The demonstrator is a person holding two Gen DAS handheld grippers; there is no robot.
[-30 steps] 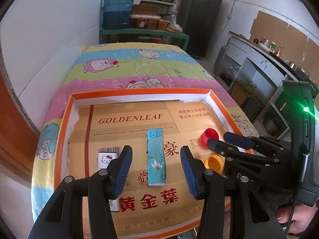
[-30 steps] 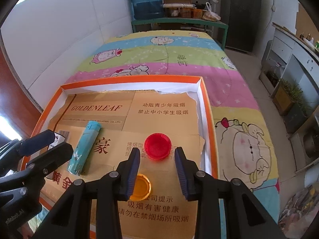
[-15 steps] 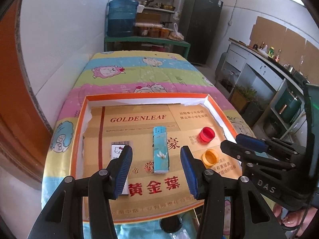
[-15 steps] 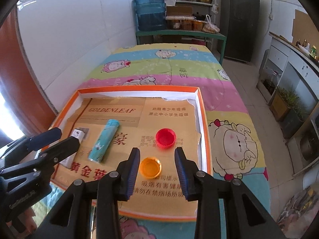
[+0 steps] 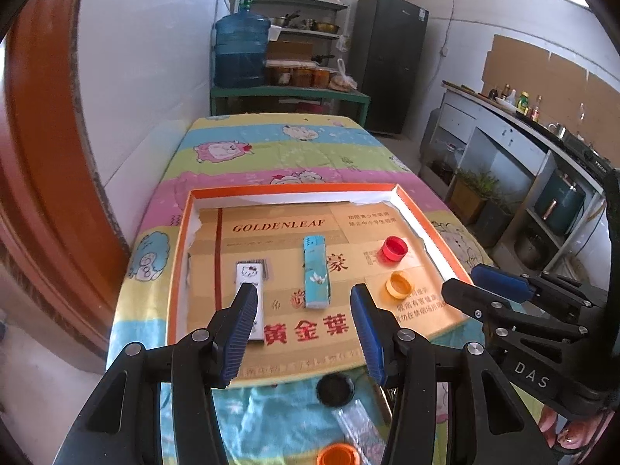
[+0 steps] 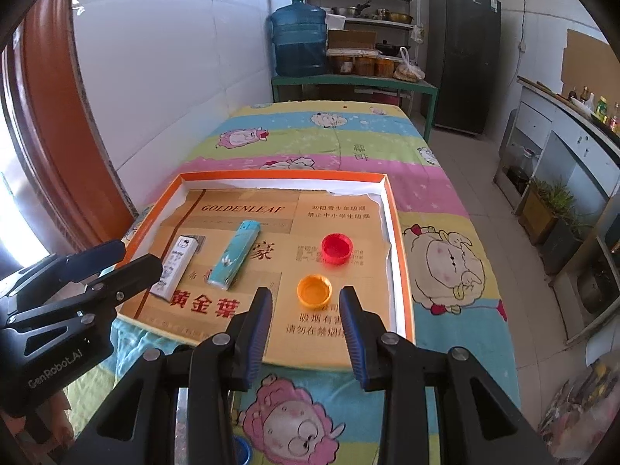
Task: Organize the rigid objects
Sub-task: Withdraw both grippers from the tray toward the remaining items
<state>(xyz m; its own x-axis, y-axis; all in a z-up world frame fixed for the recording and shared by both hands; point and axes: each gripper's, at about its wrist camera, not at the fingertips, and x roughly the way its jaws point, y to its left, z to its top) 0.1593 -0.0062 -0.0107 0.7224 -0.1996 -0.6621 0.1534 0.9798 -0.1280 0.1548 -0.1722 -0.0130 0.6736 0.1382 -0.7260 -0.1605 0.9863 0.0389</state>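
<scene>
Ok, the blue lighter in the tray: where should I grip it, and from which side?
Grip the blue lighter mid-body, across its narrow width, coming from above. It lies flat on the tray with free cardboard along both long sides. The left hand-held gripper looks best lined up.

Left gripper (image 5: 304, 329): I hold it tilted downward, jaws apart, nothing between the blue pads (image 5: 242, 333).
Right gripper (image 6: 306, 327): tilted downward too, jaws parted more narrowly, empty.
Spacing: side by side, not touching.
My right hand (image 5: 562, 432): fingertips barely visible under the handle, grip unclear.
</scene>
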